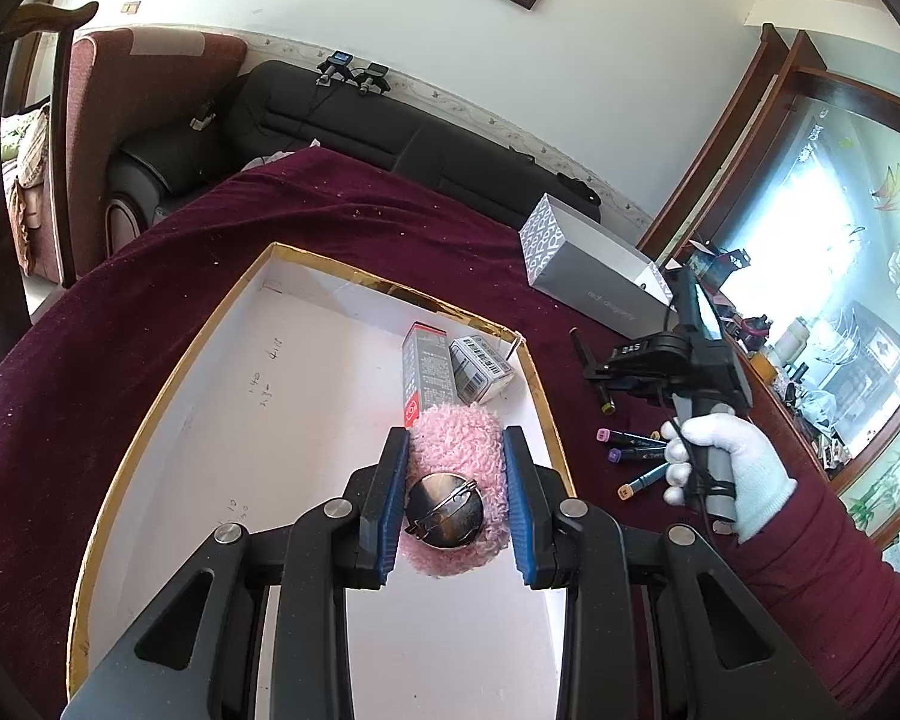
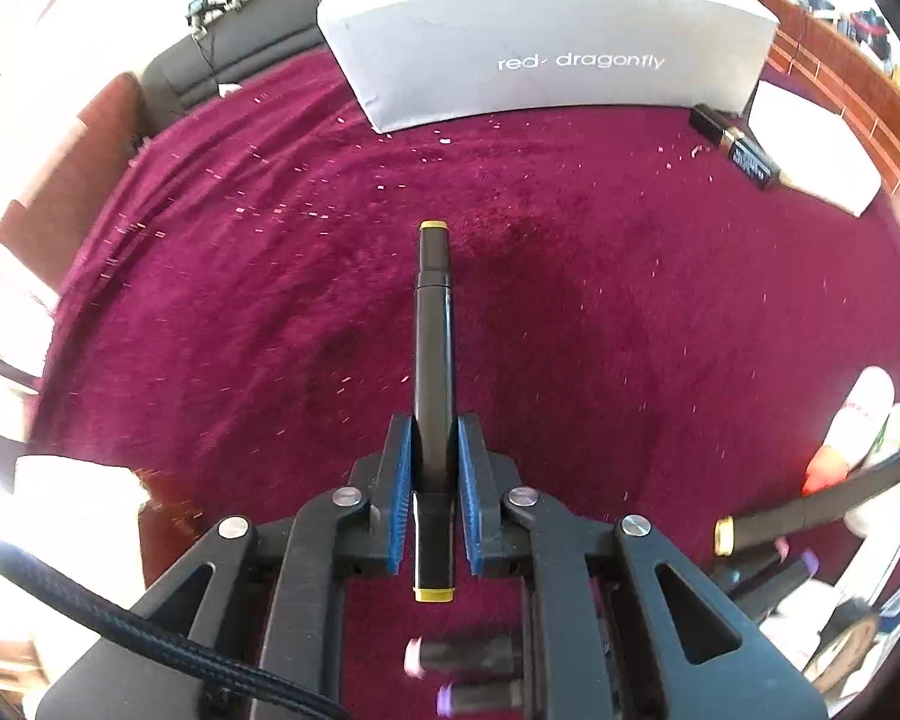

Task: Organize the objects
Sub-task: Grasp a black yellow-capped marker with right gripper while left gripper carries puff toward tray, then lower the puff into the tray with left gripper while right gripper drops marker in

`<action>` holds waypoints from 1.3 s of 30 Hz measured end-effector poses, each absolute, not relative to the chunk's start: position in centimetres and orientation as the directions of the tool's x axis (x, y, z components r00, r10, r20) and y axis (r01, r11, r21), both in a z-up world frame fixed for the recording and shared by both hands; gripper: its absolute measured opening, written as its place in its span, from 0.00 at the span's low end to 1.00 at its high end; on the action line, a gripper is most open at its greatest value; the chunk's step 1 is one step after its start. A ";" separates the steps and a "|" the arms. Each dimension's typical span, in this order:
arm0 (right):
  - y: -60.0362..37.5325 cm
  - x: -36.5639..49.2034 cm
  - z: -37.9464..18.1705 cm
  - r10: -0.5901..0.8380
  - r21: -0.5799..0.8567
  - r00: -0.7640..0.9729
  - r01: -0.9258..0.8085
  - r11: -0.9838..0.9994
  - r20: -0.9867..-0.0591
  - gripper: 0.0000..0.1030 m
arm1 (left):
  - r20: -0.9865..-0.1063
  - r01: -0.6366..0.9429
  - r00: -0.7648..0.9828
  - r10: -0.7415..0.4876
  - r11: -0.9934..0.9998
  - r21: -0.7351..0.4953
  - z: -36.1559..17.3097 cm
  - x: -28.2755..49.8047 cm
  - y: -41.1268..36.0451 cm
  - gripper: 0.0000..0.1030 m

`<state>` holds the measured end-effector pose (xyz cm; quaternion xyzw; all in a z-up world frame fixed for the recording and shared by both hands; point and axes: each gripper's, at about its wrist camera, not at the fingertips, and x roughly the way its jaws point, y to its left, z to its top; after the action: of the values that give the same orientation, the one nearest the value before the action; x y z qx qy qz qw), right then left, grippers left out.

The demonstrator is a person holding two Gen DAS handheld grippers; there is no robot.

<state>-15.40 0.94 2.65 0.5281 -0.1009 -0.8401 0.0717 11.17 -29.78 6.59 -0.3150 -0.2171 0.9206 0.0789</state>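
Left gripper (image 1: 453, 438) low over the shallow white cardboard box with a gold-foil rim (image 1: 150, 420), blue pads pressed in on either side of a pink fluffy brooch (image 1: 456, 450). Round silver metal backing with pin clasp (image 1: 444, 513) turned up toward the camera. Whether the brooch rests on the box floor or hangs just above it: cannot tell.

Farther in the same box, near its far right corner, a tall grey carton with a red mark (image 1: 429, 372) lying flat, and just beside it a small white carton with barcodes (image 1: 483, 366).

Box set on a dark maroon velvet cloth (image 1: 270, 210) speckled with pale crumbs. Beyond the far right corner of the box, a long grey carton printed "red dragonfly" (image 1: 594, 276).

Right gripper (image 2: 432, 450) held by a white-gloved hand (image 1: 726, 456) with a maroon sleeve behind it, to the right of the box. Pads clamped tight on a black marker with yellow end caps (image 2: 432, 324), gripped past the middle, long end pointing forward over the cloth, short end poking back between the arms. Marker clear of the cloth, seen from the left wrist.

Below and beside that gripper, loose black markers with coloured ends (image 1: 636, 450) lying on the cloth near the gloved hand: pink, purple, orange.
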 end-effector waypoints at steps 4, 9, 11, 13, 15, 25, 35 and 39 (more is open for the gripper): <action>2.1 -13.8 3.5 -0.330 0.358 -0.441 0.021 -0.933 -0.835 0.12 | -0.543 -0.004 -0.799 0.258 -0.906 -0.424 7.4 11.9 -29.4 0.25; 3.0 -11.7 4.5 -0.471 0.513 -0.444 0.028 -0.858 -0.762 0.12 | -0.544 0.006 -0.810 0.218 -0.925 -0.379 8.4 12.6 -28.7 0.25; 3.3 -10.5 5.4 -0.519 0.557 -0.443 0.051 -0.829 -0.731 0.12 | -0.547 0.016 -0.815 0.190 -0.937 -0.350 8.9 12.7 -28.6 0.25; 3.0 -9.5 6.3 -0.559 0.588 -0.439 0.083 -0.805 -0.703 0.12 | -0.551 0.035 -0.820 0.154 -0.948 -0.317 9.4 12.5 -28.6 0.25; 1.9 -8.5 7.2 -0.608 0.620 -0.419 0.126 -0.774 -0.674 0.12 | -0.557 0.051 -0.821 0.125 -0.955 -0.291 9.6 11.9 -28.8 0.25; -8.4 -8.1 5.4 -0.776 0.751 -0.201 0.199 -0.629 -0.597 0.13 | -0.659 0.121 -0.745 0.105 -0.950 -0.288 8.5 3.9 -31.8 0.25; -17.9 -9.6 2.5 -0.747 0.719 -0.081 0.222 -0.659 -0.660 0.13 | -0.748 0.223 -0.650 0.131 -0.909 -0.353 3.9 -2.3 -35.2 0.25; -18.1 -9.6 1.5 -0.747 0.719 -0.079 0.224 -0.658 -0.660 0.13 | -0.748 0.223 -0.649 0.140 -0.905 -0.363 3.0 -2.7 -35.6 0.26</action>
<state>-9.61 -18.14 1.46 0.5830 -0.2246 -0.6995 0.3470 -2.73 -35.59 3.04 -0.4184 -0.2171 0.8816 -0.0237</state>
